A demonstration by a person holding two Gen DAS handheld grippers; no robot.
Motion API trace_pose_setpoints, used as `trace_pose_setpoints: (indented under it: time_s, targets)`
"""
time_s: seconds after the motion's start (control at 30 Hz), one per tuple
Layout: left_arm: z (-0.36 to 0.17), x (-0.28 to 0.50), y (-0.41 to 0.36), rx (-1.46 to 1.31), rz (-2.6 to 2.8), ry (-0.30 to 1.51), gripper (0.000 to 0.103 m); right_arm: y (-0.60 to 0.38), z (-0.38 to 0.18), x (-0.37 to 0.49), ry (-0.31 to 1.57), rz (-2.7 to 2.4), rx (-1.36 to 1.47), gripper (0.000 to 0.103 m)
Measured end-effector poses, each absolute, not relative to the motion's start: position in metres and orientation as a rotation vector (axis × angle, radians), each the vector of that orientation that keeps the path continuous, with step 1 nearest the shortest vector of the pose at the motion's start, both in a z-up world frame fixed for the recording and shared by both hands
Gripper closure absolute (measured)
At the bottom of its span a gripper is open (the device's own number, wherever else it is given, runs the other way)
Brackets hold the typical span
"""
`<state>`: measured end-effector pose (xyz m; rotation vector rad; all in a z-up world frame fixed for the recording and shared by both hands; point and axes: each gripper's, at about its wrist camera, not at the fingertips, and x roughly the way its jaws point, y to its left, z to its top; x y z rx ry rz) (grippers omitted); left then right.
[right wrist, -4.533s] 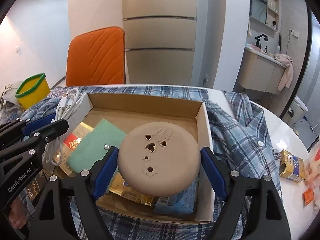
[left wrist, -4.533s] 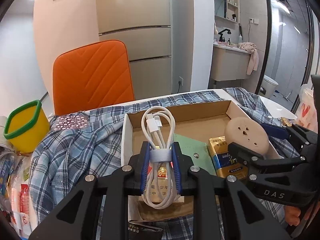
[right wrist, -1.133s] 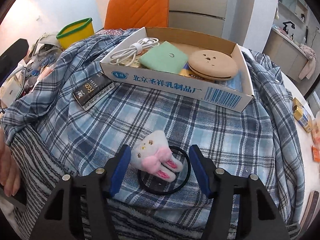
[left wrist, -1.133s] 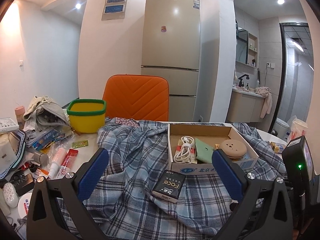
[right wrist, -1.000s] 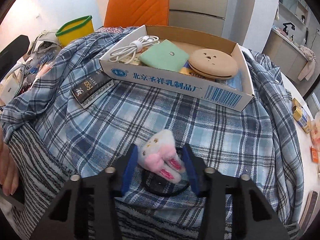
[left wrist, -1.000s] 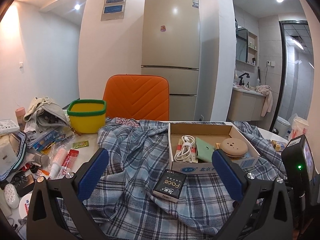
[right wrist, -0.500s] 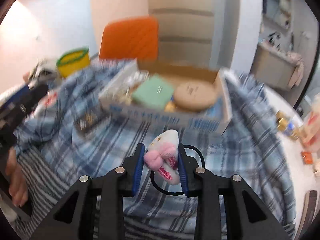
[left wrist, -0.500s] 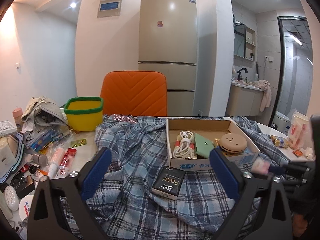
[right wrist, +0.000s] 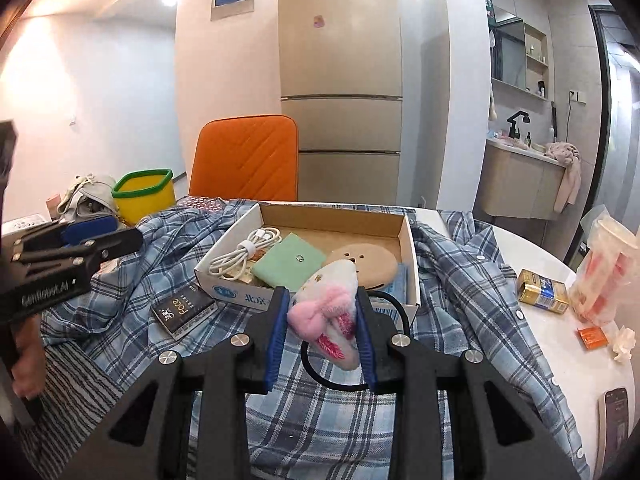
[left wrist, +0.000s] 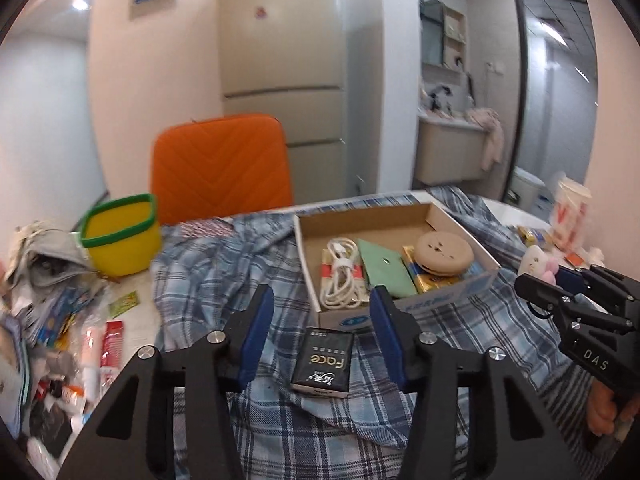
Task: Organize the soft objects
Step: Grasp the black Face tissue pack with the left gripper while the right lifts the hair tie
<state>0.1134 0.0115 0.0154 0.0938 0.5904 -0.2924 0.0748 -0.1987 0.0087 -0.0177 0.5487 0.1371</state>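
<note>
My right gripper (right wrist: 322,332) is shut on a white and pink plush bunny hair tie (right wrist: 332,312), its black elastic loop (right wrist: 316,372) hanging below, held above the plaid shirt (right wrist: 460,280) in front of the cardboard box (right wrist: 412,256). The bunny also shows in the left wrist view (left wrist: 534,262). The box (left wrist: 304,240) holds a white cable (left wrist: 340,276), a green pouch (left wrist: 386,272) and a round tan case (left wrist: 442,248). My left gripper (left wrist: 320,336) is open and empty above a black Face packet (left wrist: 324,360).
A yellow bin with a green rim (left wrist: 120,236) and an orange chair (left wrist: 220,168) stand behind. Clutter of packets lies at the left (left wrist: 72,320). A gold box (right wrist: 542,286), a snack bag (right wrist: 604,276) and a phone (right wrist: 618,420) lie at the right.
My right gripper closed on the plush bunny hair tie and lifted it off the shirt toward the box. My left gripper narrowed its opening and moved down over the black packet.
</note>
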Motion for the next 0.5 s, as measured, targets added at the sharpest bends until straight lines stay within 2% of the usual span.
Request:
trace_pose_setpoints:
  time_s: [0.17, 0.27, 0.5]
  targets:
    - [0.004, 0.135, 0.007, 0.127, -0.324, 0.693, 0.054, -0.200, 0.006, 0.079, 0.570, 0.137, -0.007, 0.069]
    - [-0.013, 0.144, 0.008, 0.141, -0.284, 0.747, 0.036, -0.200, 0.005, 0.079, 0.576, 0.138, -0.007, 0.070]
    - [-0.045, 0.153, 0.009, 0.183, -0.285, 0.804, 0.036, -0.201, 0.002, 0.084, 0.600, 0.144, 0.005, 0.070]
